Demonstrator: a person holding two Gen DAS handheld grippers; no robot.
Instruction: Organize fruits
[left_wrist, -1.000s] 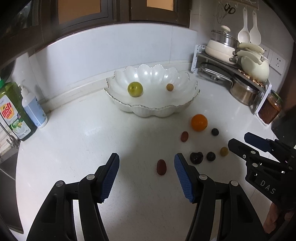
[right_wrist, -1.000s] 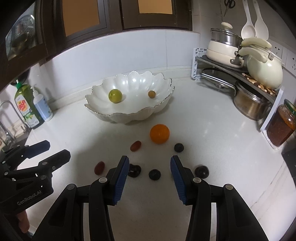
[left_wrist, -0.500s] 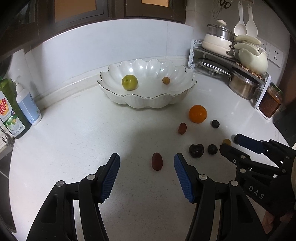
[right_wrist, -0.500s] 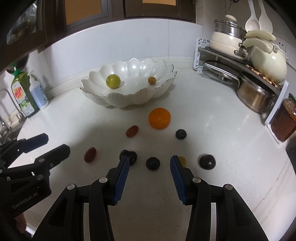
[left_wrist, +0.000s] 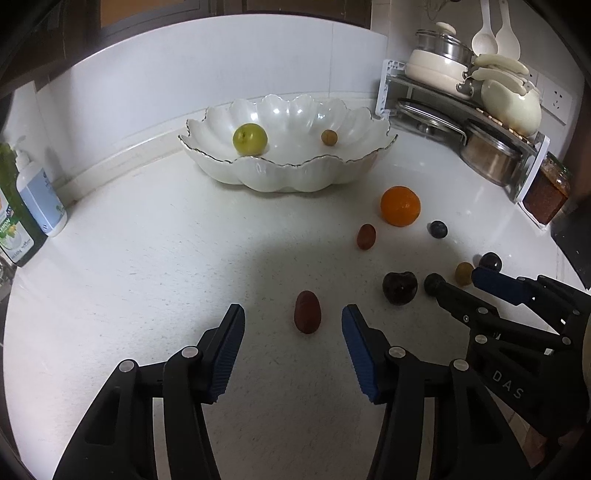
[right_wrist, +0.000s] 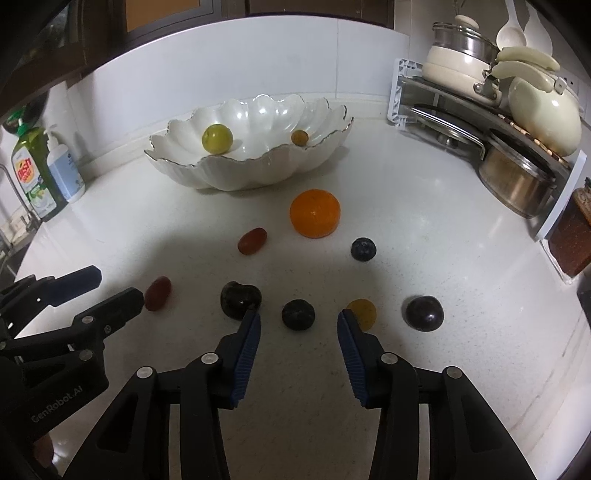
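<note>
A white scalloped bowl (left_wrist: 288, 177) holds a green fruit (left_wrist: 249, 139) and a small brown one (left_wrist: 328, 137). Loose on the counter lie an orange (left_wrist: 400, 205), a red oval fruit (left_wrist: 366, 236), a dark cherry (left_wrist: 399, 287) and several small berries. My left gripper (left_wrist: 293, 317) is low over the counter with its jaws closing. A second red oval fruit (left_wrist: 307, 312) lies between its tips, untouched. My right gripper (right_wrist: 298, 319) is also closing, around a dark round berry (right_wrist: 298, 313), with gaps on both sides. A yellow berry (right_wrist: 364, 312) sits just outside its right finger.
Two soap bottles (left_wrist: 38, 199) stand at the far left by the wall. A rack with pots and a kettle (left_wrist: 480, 122) fills the back right corner, with a jar (left_wrist: 546, 192) beside it. The counter's edge runs close along the right.
Both grippers have sunk toward the counter and their jaws have narrowed. The red fruit now lies between the left tips and the dark berry between the right tips.
</note>
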